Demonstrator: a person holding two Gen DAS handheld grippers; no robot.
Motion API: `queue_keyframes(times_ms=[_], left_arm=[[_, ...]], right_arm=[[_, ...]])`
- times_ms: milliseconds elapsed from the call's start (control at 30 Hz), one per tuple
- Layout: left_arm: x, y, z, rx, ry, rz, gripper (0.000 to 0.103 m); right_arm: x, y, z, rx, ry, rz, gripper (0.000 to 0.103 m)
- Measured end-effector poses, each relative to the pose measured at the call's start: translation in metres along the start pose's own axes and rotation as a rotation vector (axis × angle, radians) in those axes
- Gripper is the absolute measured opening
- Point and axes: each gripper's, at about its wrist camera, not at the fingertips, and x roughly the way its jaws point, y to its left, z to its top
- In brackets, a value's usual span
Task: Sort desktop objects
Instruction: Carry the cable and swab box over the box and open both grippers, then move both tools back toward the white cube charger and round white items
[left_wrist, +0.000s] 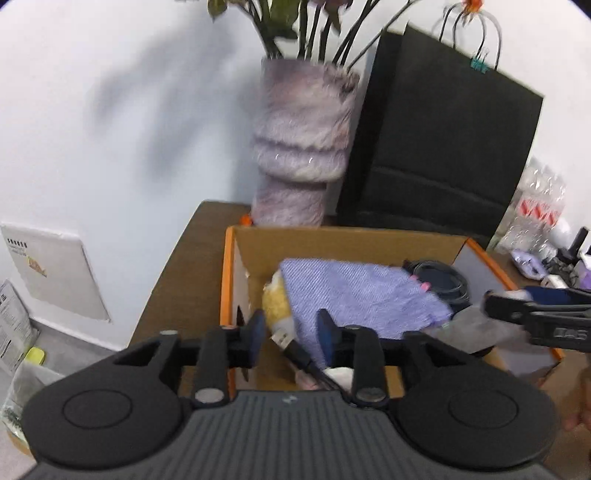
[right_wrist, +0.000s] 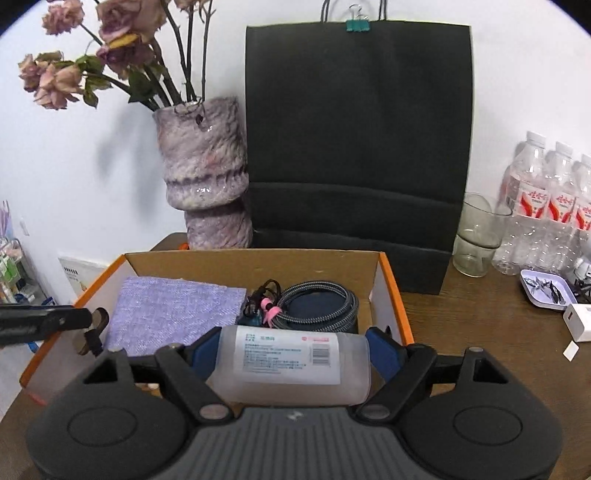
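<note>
An orange-edged cardboard box (right_wrist: 258, 260) stands on the brown desk. In it lie a purple cloth (right_wrist: 173, 314) and a coiled braided cable (right_wrist: 321, 304) with a pink tie. My right gripper (right_wrist: 291, 354) is shut on a translucent white bottle (right_wrist: 291, 363) with a printed label, held sideways over the box's near edge. In the left wrist view the box (left_wrist: 343, 240) holds the purple cloth (left_wrist: 362, 295), a yellow soft object (left_wrist: 277, 301) and the cable (left_wrist: 443, 277). My left gripper (left_wrist: 291, 334) hangs open over the box's near left corner, with a USB plug (left_wrist: 286, 339) between its fingers, not clamped.
A fuzzy purple vase (right_wrist: 205, 173) with dried roses and a black paper bag (right_wrist: 356, 147) stand behind the box. To the right are a glass (right_wrist: 478, 236), water bottles (right_wrist: 546, 206), a small tray of clips (right_wrist: 546, 291) and a white charger (right_wrist: 580, 321).
</note>
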Motion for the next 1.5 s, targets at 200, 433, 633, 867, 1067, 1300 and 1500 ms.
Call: queue_keyframes(times_ms=[200, 433, 633, 867, 1067, 1300, 1500], left_arm=[[-0.023, -0.007, 0.008, -0.003, -0.008, 0.041, 0.065], [-0.076, -0.035, -0.003, 0.053, 0.000, 0.039, 0.091], [-0.109, -0.054, -0.033, 0.034, 0.000, 0.083, 0.103], [-0.134, -0.073, -0.108, 0.036, -0.017, 0.117, 0.103], [-0.158, -0.080, -0.176, 0.013, 0.000, 0.122, 0.103], [-0.196, -0.077, -0.230, -0.019, -0.015, 0.124, 0.103], [-0.230, -0.080, -0.258, -0.020, -0.029, 0.120, 0.103]], right_arm=[[-0.009, -0.004, 0.021, -0.006, 0.011, -0.057, 0.090], [-0.069, -0.026, 0.024, 0.100, -0.007, 0.012, 0.094], [-0.103, -0.028, -0.016, 0.108, 0.040, 0.025, 0.094], [-0.143, -0.006, -0.106, -0.006, -0.078, 0.032, 0.097], [-0.168, 0.011, -0.175, -0.059, -0.092, 0.049, 0.097], [-0.193, 0.026, -0.230, -0.052, -0.049, 0.078, 0.097], [-0.222, 0.031, -0.259, -0.052, -0.046, 0.106, 0.097]])
